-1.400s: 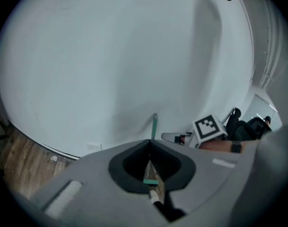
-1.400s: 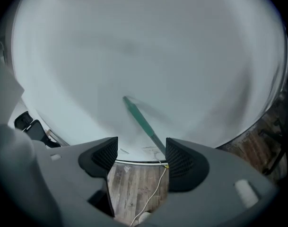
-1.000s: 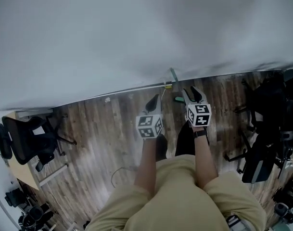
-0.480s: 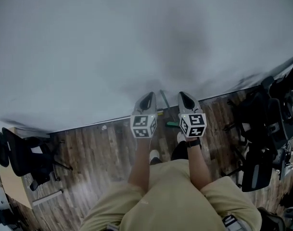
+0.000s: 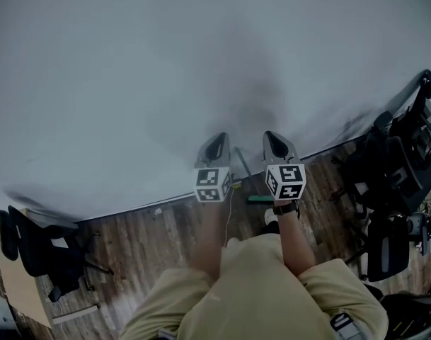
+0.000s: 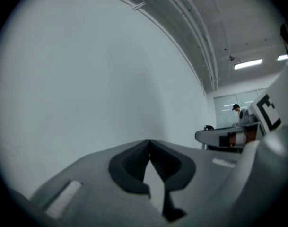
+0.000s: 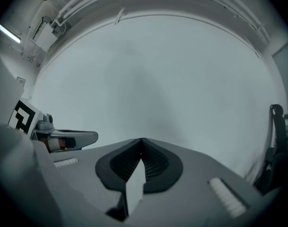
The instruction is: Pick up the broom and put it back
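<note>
Now the broom [image 5: 243,166] leans on the wall [image 5: 130,83], its long handle running up from the floor [image 5: 151,225]. It lies below and between our tools, a little nearer the right gripper [image 5: 274,137] than the left gripper [image 5: 216,140]. Both point level at bare wall, jaws pressed together on nothing. A second ago they sat lower, the right one close by the handle. Both have since lifted clear, so we judge the broom put back.

Tan short-sleeved shirt [image 5: 252,287], black wristband [image 5: 285,208] on right wrist
</note>
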{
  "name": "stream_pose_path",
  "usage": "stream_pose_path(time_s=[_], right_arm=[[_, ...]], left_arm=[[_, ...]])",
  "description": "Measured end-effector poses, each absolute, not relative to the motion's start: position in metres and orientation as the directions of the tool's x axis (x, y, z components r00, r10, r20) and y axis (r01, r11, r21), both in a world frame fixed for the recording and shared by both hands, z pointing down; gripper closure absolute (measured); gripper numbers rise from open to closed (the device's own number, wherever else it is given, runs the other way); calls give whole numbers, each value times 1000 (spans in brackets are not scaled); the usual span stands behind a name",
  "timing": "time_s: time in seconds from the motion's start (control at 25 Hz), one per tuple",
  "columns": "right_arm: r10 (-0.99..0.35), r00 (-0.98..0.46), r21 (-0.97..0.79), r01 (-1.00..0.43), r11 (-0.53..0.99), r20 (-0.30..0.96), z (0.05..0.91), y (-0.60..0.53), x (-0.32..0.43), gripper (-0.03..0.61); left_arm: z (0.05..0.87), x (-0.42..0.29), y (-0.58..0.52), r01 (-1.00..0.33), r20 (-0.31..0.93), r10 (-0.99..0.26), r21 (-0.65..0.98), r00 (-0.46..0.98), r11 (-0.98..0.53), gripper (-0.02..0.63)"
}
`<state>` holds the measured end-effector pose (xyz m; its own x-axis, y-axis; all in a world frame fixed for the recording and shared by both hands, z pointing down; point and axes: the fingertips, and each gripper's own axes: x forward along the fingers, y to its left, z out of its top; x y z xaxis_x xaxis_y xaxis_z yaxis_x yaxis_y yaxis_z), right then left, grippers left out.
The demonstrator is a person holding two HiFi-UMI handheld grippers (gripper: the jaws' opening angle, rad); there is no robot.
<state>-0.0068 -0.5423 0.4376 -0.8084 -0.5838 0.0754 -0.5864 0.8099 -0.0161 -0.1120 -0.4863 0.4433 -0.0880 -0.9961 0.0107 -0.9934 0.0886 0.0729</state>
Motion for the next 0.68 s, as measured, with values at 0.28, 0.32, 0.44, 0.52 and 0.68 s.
stream_pose_path(time_s=[0.28,0.32,0.44,0.52,0.68], right_arm=[[-565,-821,-35,-569,822,88,446,-533,-26,572],[-557,-825,-34,-562,826,93,448,-529,-30,572],[-536,-837,-30,-542,840,110,456,-523,-41,572],[-525,-843,-29,-532,846,120,463,-522,-48,572],[-509,-850,-43,-518,854,133,475,-524,-61,572]], left_arm=[[436,-131,-477,-992,-8,-994,64,-111,110,612],[437,-134,-474,-991,-9,-993,65,-118,117,612],[446,-142,-469,-988,3,-991,73,-134,134,612],[453,-147,-469,-987,16,-990,80,-137,138,612],[462,-157,-471,-986,30,-990,93,-139,141,612]])
